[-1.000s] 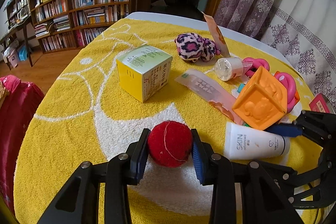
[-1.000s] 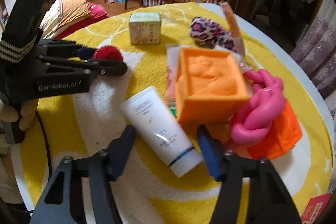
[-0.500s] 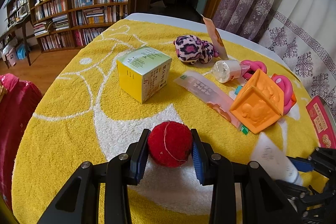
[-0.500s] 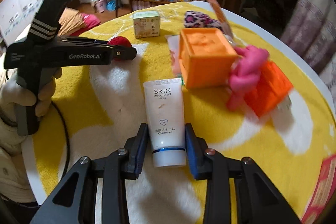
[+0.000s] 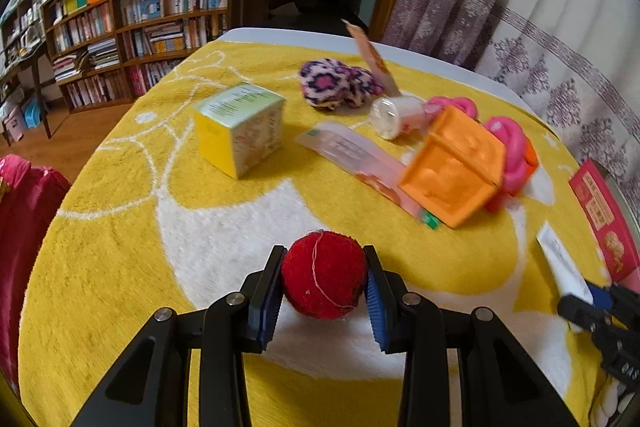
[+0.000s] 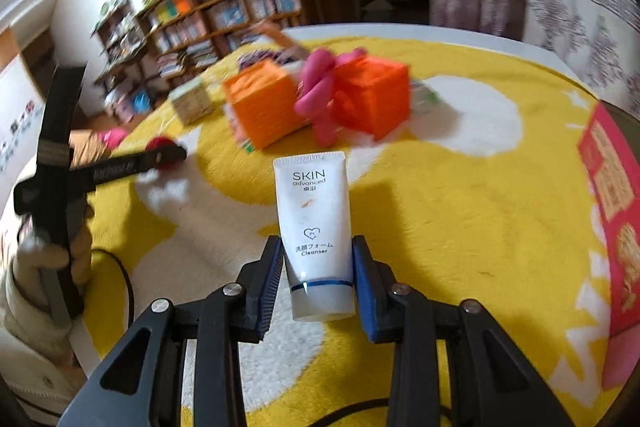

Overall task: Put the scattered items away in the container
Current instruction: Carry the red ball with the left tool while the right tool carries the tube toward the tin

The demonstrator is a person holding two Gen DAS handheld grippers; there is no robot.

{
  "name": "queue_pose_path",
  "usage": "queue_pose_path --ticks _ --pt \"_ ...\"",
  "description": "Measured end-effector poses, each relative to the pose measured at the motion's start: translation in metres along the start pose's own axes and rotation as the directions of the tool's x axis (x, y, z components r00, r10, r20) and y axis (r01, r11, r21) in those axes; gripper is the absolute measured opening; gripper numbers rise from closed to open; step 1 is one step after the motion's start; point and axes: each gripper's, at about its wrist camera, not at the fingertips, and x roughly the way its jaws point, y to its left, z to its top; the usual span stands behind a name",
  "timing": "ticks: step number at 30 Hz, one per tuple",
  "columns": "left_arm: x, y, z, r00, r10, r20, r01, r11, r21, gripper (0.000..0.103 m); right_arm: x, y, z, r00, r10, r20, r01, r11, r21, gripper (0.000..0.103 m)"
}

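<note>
both wrist views sit low and close over the yellow towel [image 5: 120, 227], facing the bookshelves [image 5: 152, 19], sharing the orange block [image 6: 260, 107].

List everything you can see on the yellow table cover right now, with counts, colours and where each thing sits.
Fuzzy red ball: 1, red, between the left jaws.
White cleanser tube: 1, white, between the right jaws.
Yellow-green cardboard box: 1, far left of the cover.
Leopard-print plush toy: 1, pink-purple, far side.
Small white bottle: 1, lying beside the plush.
Flat pink sachet: 1, centre.
Soft orange cubes: 2, orange, right of centre.
Pink knotted ring toy: 1, between the cubes.
Red printed box: 1, right edge.
Left gripper: 1, black, shut.
Right gripper: 1, black, shut.
</note>
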Motion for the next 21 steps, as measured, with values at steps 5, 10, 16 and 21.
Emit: queue_pose_path --ticks 5,10,16,21 --pt "-0.003 -0.019 -0.007 1.0 -0.019 -0.009 0.02 0.999 0.04 0.038 0.004 -0.005 0.0 0.999 -0.04 -0.009 0.04 0.998 0.042 0.037" --pt "-0.003 -0.04 -0.014 0.999 -0.036 -0.019 0.038 0.996 0.086 0.038 -0.002 -0.013 -0.007 1.0 -0.026 0.012 0.025 0.996 0.084 0.037" --pt "-0.017 -0.06 -0.013 0.998 -0.06 0.01 0.059 0.991 0.118 0.038 -0.015 -0.017 -0.014 0.997 -0.036 0.063 0.028 0.991 0.132 0.037" --pt "-0.026 -0.081 -0.014 0.997 -0.072 0.026 0.067 0.986 0.153 0.038 -0.035 -0.016 -0.019 0.984 -0.104 0.142 0.085 0.987 0.134 0.037"
